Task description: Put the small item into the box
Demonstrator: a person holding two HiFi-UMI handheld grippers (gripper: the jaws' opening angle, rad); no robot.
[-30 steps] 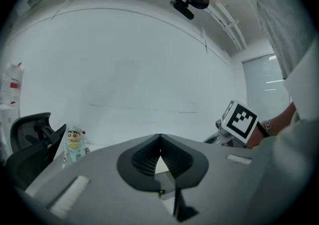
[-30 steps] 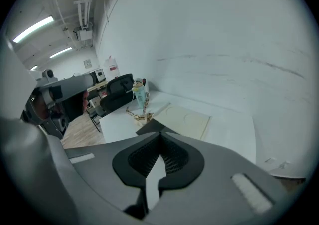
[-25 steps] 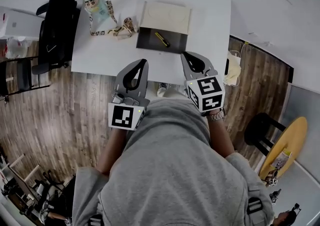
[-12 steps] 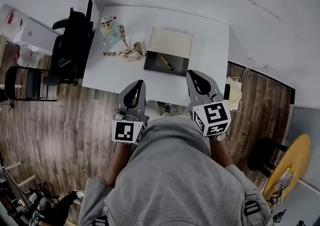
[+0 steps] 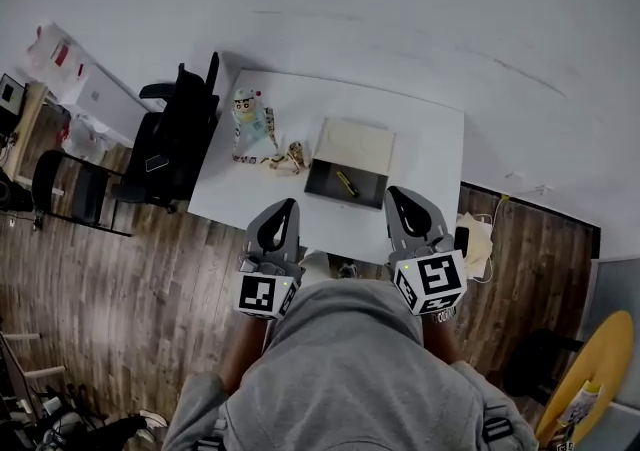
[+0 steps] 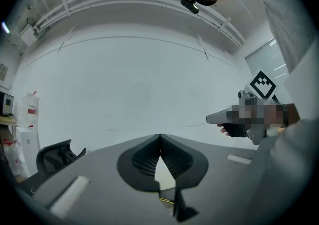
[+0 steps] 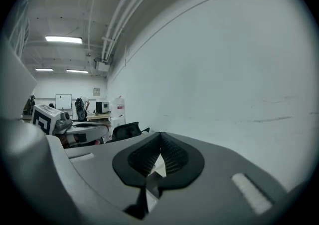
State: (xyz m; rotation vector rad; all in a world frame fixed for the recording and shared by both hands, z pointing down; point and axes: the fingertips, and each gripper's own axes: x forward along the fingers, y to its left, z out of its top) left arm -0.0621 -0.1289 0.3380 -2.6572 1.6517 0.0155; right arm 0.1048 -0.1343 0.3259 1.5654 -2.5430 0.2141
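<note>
An open box with a dark tray (image 5: 330, 182) and a cream lid (image 5: 356, 143) lies on the white table (image 5: 425, 154). A small yellow item (image 5: 347, 183) rests inside the tray. My left gripper (image 5: 284, 208) is shut and empty, held in front of the person's chest, short of the table's near edge. My right gripper (image 5: 394, 195) is likewise shut and empty, just right of the box's line. In the left gripper view the jaws (image 6: 159, 138) meet at their tips, with the yellow item (image 6: 167, 200) showing below them. The right gripper view shows its jaws (image 7: 160, 136) closed too.
A toy figure (image 5: 249, 113) and a patterned strap (image 5: 285, 159) lie on the table left of the box. A black office chair (image 5: 175, 144) stands at the table's left side. A bag (image 5: 480, 239) sits on the wooden floor to the right. A white wall is behind the table.
The head view has pulled back and up, so the table and box look smaller and farther. Both grippers stay shut near the chest; the yellow item stays in the tray.
</note>
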